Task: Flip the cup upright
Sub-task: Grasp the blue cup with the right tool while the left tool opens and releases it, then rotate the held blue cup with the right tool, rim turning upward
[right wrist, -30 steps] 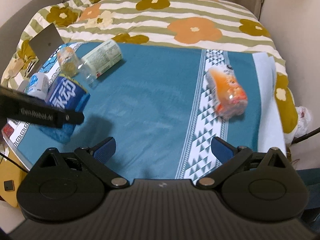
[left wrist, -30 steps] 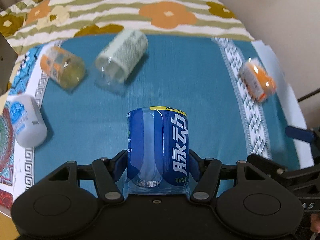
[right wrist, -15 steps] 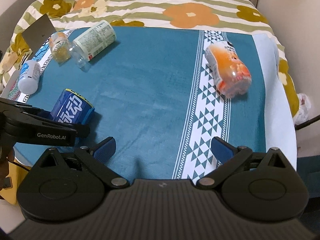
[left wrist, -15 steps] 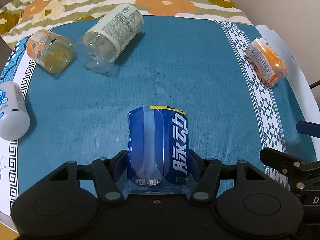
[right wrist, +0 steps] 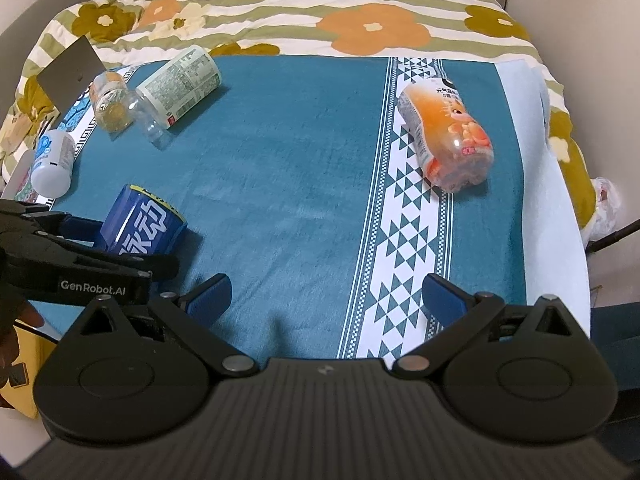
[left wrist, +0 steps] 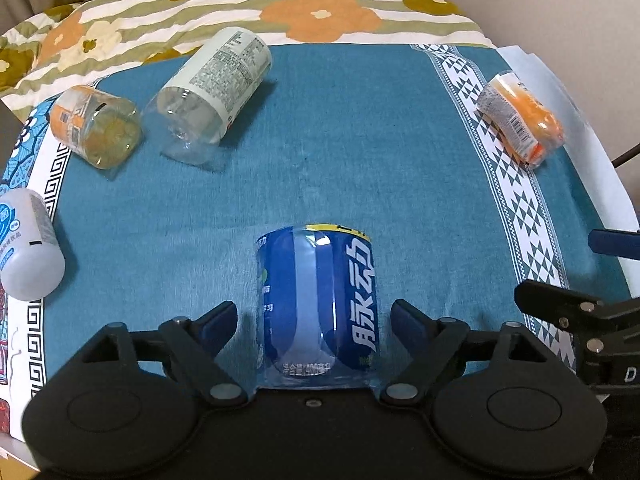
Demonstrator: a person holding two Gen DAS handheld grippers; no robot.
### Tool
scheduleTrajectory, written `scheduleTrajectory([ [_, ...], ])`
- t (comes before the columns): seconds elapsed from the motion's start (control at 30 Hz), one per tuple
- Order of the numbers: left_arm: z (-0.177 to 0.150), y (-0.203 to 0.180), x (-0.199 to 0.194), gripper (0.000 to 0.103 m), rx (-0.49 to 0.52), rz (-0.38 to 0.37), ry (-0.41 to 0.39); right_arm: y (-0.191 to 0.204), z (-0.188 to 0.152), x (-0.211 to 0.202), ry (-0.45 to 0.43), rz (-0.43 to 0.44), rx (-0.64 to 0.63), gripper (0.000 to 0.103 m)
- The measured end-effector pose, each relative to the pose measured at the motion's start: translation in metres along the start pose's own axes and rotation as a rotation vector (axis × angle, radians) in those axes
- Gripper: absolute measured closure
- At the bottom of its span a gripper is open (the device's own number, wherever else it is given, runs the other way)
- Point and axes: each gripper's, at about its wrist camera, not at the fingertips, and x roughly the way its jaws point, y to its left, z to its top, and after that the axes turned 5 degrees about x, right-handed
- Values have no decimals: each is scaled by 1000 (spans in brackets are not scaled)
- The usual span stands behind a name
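Note:
A blue cup point(left wrist: 316, 304) cut from a bottle, with white Chinese characters, stands on the teal cloth point(left wrist: 360, 140) between the fingers of my left gripper point(left wrist: 314, 320). The fingers are spread, with a gap on each side of the cup. In the right wrist view the blue cup point(right wrist: 140, 228) stands at the left, with the left gripper point(right wrist: 80, 256) around it. My right gripper point(right wrist: 326, 296) is open and empty, low over the cloth near its front edge.
Lying on their sides: an orange cup point(right wrist: 448, 140) on the white patterned band at right, a clear white-labelled cup point(left wrist: 216, 92), a small orange-labelled cup point(left wrist: 96, 128) and a white cup point(left wrist: 26, 248) at left. A flowered quilt point(left wrist: 280, 4) lies behind.
My left gripper has opened and let go of the blue cup, which now stands on the cloth. The right gripper has dropped a little closer to the cloth.

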Motion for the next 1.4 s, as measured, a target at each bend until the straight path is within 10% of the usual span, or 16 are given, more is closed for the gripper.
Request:
scheduleTrajectory([
  [0.5,-9,-5,-33,3,35,-9,-36,2,13,-13,-5,7,29,0],
  [0.83,-42,40,-80,0,-56,-14,-96,30,48,-18,103,180,74,0],
  [1.1,-66,83,-95,0,-84,38,-153,50,67,39,304,337,315,0],
  [1.4,-88,117,-84,0,-143,-1,-122,72,62,80,369,323,405,0],
])
